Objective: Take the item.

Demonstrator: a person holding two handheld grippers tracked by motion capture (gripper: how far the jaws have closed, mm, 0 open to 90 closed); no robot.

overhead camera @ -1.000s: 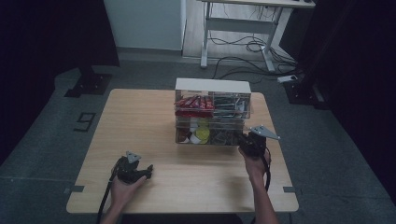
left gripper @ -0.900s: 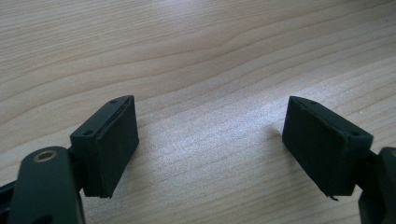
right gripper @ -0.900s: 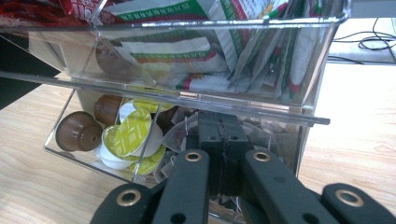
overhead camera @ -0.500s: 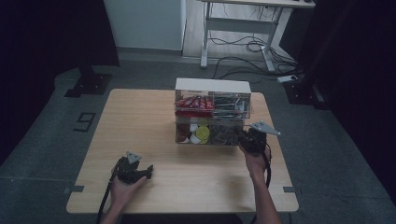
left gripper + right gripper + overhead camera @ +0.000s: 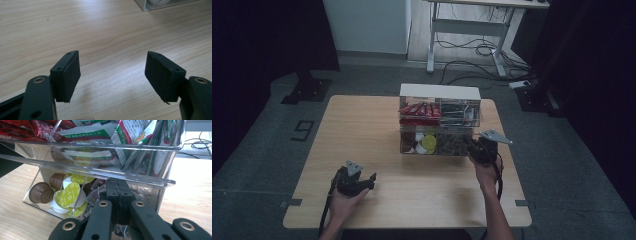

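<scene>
Since earlier: my left gripper (image 5: pixel 360 181) jaws have been closing, nothing between them; right hand unmoved.
Right gripper (image 5: pixel 117 185): jaws pressed together in the clear organizer's (image 5: pixel 439 125) lower right bin, perhaps pinching a sachet (image 5: pixel 96 192), at twelve o'clock from it.
Nearer hand: right.
Writing: packet print unreadable.

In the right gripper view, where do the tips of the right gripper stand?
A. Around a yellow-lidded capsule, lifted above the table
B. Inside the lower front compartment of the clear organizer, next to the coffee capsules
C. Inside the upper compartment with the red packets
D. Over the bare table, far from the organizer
B: the right gripper, jaws together, reaches into the lower compartment of the clear organizer, beside the coffee capsules.
</scene>
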